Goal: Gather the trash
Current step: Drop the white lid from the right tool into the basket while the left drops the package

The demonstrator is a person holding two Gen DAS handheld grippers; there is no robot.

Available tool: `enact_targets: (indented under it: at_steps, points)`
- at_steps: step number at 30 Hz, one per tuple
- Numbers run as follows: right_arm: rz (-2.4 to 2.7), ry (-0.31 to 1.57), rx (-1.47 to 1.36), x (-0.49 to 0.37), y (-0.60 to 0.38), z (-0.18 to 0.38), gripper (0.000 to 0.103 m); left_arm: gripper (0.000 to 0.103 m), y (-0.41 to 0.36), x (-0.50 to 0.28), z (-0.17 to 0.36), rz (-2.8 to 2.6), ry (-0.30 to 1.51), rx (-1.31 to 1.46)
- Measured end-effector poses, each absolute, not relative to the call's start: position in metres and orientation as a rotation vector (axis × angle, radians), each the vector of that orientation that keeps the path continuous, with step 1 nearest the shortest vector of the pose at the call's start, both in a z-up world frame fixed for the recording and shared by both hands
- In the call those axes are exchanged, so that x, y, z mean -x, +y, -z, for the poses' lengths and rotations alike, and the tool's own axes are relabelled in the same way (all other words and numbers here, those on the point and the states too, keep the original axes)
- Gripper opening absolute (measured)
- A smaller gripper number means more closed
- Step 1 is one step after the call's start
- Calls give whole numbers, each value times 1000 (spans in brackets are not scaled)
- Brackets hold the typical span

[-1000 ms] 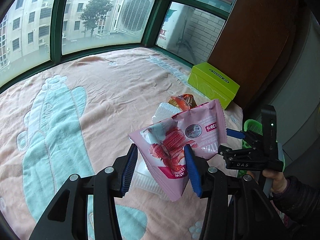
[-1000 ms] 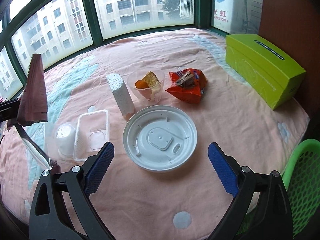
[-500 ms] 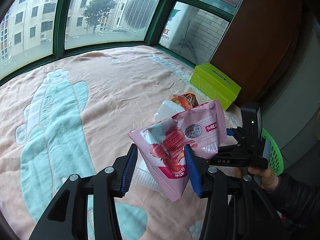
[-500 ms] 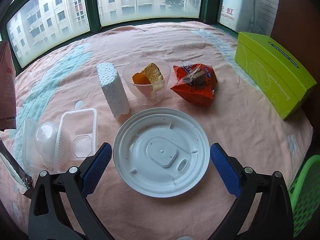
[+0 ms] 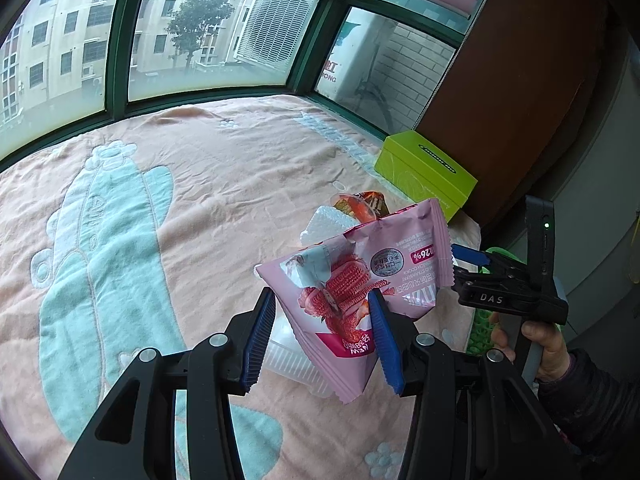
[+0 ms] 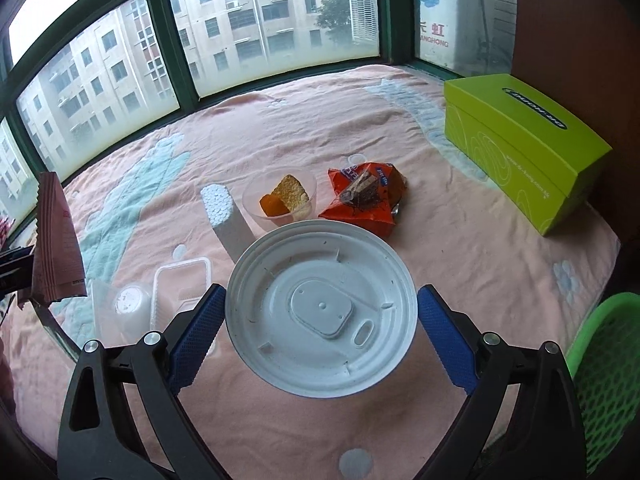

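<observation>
pink foil is filling the middle of the left wrist view: the left gripper (image 5: 322, 334) is clenching a pink snack wrapper (image 5: 360, 280) between its blue pads, lifted above the pink blanket (image 5: 192, 184). only this view is showing the person's hand (image 5: 532, 344) and dark sleeve gripping the right gripper (image 5: 466, 256) at the right edge, angled downward beside the green basket (image 5: 478, 328). only the right wrist view is laying out the rest of the trash: a white plastic lid (image 6: 320, 308) lying upside down on the blanket, between the right gripper's blue pads (image 6: 196, 332), whose jaws are closing around it; whether the pads are already touching its rim is hard to tell. behind the lid are standing a white foam block (image 6: 222, 212), a clear cup with food scraps (image 6: 280, 200) and an orange wrapper (image 6: 364, 200), close together. clear plastic containers (image 6: 160, 304) are lying left of the lid, and a green tissue box (image 6: 520, 148) is sitting far right.
</observation>
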State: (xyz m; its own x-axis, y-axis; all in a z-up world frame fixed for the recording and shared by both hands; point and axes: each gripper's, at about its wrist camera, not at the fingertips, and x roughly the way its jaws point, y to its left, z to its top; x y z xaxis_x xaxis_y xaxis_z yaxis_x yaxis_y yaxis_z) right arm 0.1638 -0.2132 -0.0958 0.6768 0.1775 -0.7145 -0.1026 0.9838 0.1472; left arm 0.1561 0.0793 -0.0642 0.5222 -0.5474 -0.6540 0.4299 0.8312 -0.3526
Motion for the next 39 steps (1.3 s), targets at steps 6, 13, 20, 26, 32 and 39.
enact_targets:
  at_steps: [6, 13, 20, 26, 32, 39]
  points:
    - [-107, 783, -163, -134, -249, 73, 94, 46, 63, -152, 56, 615, 830, 156]
    - [18, 747, -142, -82, -290, 62, 94, 46, 25, -142, 46, 670, 828, 124]
    - [110, 737, -144, -38, -333, 63, 94, 46, -28, -130, 38, 741, 833, 106]
    - [160, 734, -179, -12, -363, 67, 95, 46, -78, -120, 26, 804, 828, 98]
    - [200, 721, -215, 6, -389, 69, 95, 46, -127, -114, 16, 850, 828, 75]
    - [231, 704, -254, 20, -414, 68, 97, 46, -174, -109, 14, 895, 843, 64]
